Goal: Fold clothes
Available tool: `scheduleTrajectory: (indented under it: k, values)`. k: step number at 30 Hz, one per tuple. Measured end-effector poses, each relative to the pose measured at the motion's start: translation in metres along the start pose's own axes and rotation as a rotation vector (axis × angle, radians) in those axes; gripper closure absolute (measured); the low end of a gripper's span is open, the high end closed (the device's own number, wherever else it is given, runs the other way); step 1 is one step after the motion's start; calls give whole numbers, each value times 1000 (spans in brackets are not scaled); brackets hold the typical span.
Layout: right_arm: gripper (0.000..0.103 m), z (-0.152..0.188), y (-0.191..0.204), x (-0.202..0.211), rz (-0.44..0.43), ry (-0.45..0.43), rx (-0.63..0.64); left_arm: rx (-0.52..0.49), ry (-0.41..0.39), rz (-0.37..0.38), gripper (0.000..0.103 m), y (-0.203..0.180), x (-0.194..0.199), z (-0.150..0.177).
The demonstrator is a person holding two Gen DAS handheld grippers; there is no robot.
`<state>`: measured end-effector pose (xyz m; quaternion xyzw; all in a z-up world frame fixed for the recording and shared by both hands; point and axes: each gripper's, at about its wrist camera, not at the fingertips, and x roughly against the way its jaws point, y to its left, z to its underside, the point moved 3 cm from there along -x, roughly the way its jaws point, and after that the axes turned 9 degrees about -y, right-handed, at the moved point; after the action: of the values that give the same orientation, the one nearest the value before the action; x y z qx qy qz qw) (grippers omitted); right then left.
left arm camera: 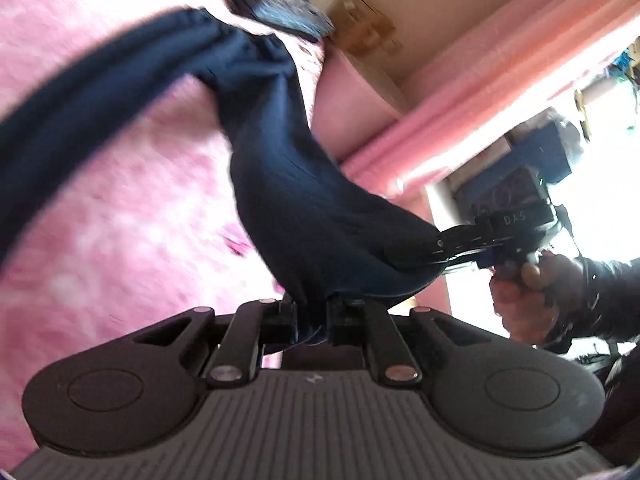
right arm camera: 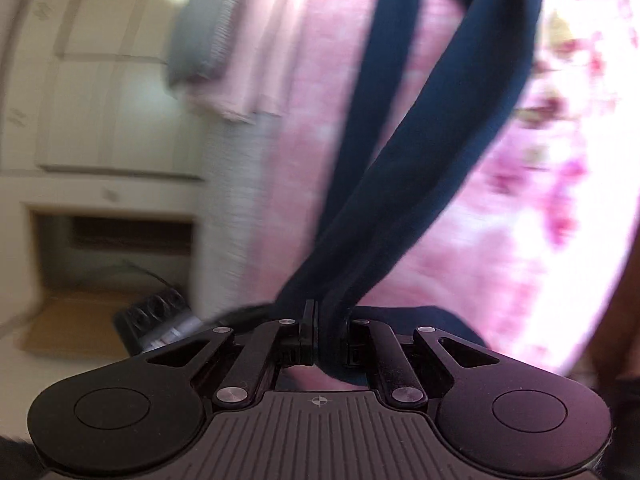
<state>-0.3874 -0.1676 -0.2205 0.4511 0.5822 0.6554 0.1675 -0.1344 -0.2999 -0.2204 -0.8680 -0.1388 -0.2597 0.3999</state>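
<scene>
A dark navy garment (left arm camera: 288, 184) hangs stretched above a pink flowered bedspread (left arm camera: 120, 208). My left gripper (left arm camera: 310, 320) is shut on one edge of the garment. In the left wrist view my right gripper (left arm camera: 416, 258) is shut on another part of the same cloth, just to the right, held by a hand. In the right wrist view my right gripper (right arm camera: 326, 334) is shut on the navy garment (right arm camera: 420, 152), which runs up and away in two twisted bands over the bedspread (right arm camera: 520, 220). Both views are blurred.
A dark folded item (left arm camera: 276, 4) lies at the far edge of the bed. A pink curtain (left arm camera: 500, 80) hangs to the right. A grey pillow (right arm camera: 204, 28) and white cupboards (right arm camera: 100, 92) stand left of the bed; a black object (right arm camera: 160, 316) lies on the floor.
</scene>
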Motion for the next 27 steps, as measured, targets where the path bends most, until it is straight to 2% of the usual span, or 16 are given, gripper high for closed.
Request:
scheduleTrajectory:
  k: [1, 2, 3, 5, 8, 12, 15, 17, 19, 20, 22, 25, 26, 27]
  values:
    - [96, -2, 0, -7, -33, -14, -19, 15, -3, -31, 86, 9, 1, 4]
    - [96, -4, -10, -15, -20, -30, -33, 31, -2, -63, 76, 18, 1, 8]
    - [96, -5, -22, -23, 2, -46, -47, 49, 9, -100, 72, 28, -3, 15]
    - [96, -9, -48, -38, 55, -70, -83, 81, 42, -169, 72, 51, -14, 38]
    - [96, -15, -84, -50, 120, -99, -116, 127, 87, -201, 72, 71, -32, 70]
    - [96, -17, -102, -52, 129, -109, -118, 91, 101, -164, 68, 75, -58, 94]
    - [92, -15, -108, -53, 132, -95, -117, 79, 69, -46, 66, 67, -77, 95]
    - [77, -10, -109, -51, 141, -85, -99, 77, 77, 30, 70, 61, -90, 94]
    - [37, -4, -109, -46, 148, -71, -59, 105, 108, 102, 91, 57, -98, 93]
    - [34, -1, -108, -43, 152, -57, -25, 121, 117, 129, 100, 56, -99, 91]
    - [34, 4, -106, -38, 159, -30, 42, 131, 102, 138, 99, 55, -91, 84]
    - [34, 17, -104, -38, 167, 64, 182, 157, 103, 124, 99, 61, -74, 77]
    - [34, 23, -105, -39, 170, 92, 218, 166, 105, 119, 94, 63, -68, 75]
    - [34, 28, -106, -41, 173, 120, 254, 172, 107, 110, 83, 65, -62, 74]
